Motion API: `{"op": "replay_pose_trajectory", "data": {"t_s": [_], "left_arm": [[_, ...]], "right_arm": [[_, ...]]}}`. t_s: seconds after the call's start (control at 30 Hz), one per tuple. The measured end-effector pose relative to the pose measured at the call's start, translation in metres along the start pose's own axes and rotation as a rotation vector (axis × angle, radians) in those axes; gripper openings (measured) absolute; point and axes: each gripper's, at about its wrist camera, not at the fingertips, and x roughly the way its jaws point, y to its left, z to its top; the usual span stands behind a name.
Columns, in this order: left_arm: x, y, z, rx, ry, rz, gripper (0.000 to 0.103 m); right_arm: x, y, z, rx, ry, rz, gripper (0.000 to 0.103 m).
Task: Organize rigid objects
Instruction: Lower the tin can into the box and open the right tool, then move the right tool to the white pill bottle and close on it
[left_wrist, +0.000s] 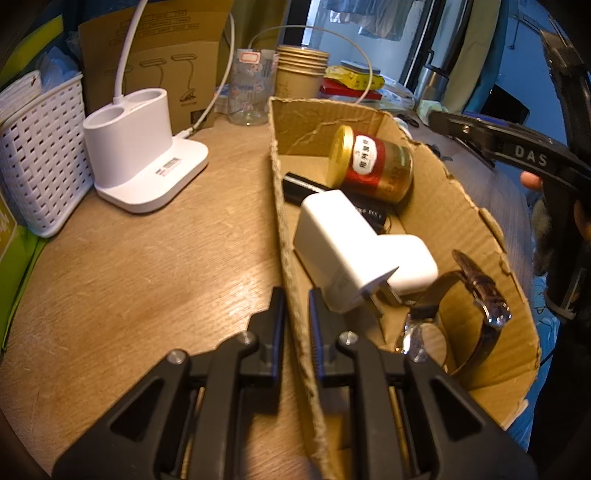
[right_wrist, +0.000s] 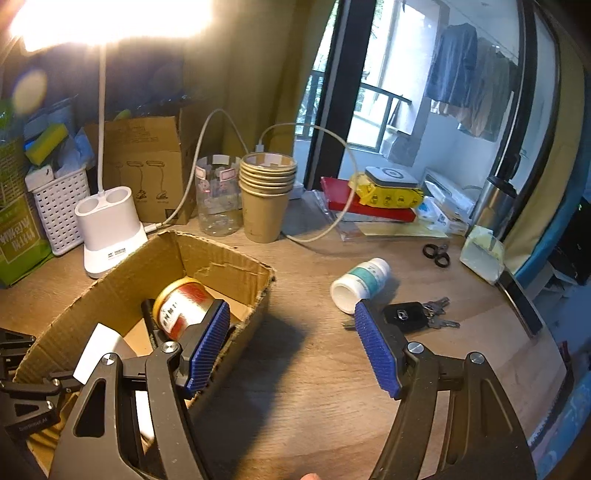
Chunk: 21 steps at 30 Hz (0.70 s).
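Counter (right_wrist: 295, 350): wood-grain, cluttered.
Left gripper (left_wrist: 297, 306): fingers pinch the cardboard box (left_wrist: 461, 206) wall.
Right gripper (right_wrist: 291, 343): fingers spread wide, empty.
Box contents: gold-lidded jar (left_wrist: 373, 164), white chargers (left_wrist: 332, 243), wristwatch (left_wrist: 476, 299).
Loose: pill bottle (right_wrist: 360, 278), Honda key fob (right_wrist: 404, 315).
Writing: "DAS" on the right gripper.

I read "DAS" in pale letters on the right gripper's black arm (left_wrist: 530, 158). The jar's white label (left_wrist: 365, 154) carried Chinese characters I couldn't make out, and the green box (right_wrist: 18, 232) bore unreadable mirrored-looking lettering.

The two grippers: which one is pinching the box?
The left gripper: its fingers squeeze the cardboard box wall. The right gripper hangs wide open, holding nothing.
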Motion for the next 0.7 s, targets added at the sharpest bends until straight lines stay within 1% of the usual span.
{"op": "replay_pose_trajectory", "data": {"t_s": [0.17, 0.4, 0.7], "left_arm": [[0.0, 0.0, 0.0, 0.0, 0.0, 0.0, 0.014], [0.0, 0.0, 0.0, 0.0, 0.0, 0.0, 0.014], [0.0, 0.001, 0.0, 0.0, 0.0, 0.0, 0.014]], "right_arm": [[-0.005, -0.015, -0.004, 0.028, -0.005, -0.016, 0.073], [-0.008, -0.044, -0.009, 0.078, -0.008, -0.064, 0.073], [0.0, -0.08, -0.024, 0.135, 0.019, -0.12, 0.073]]}}
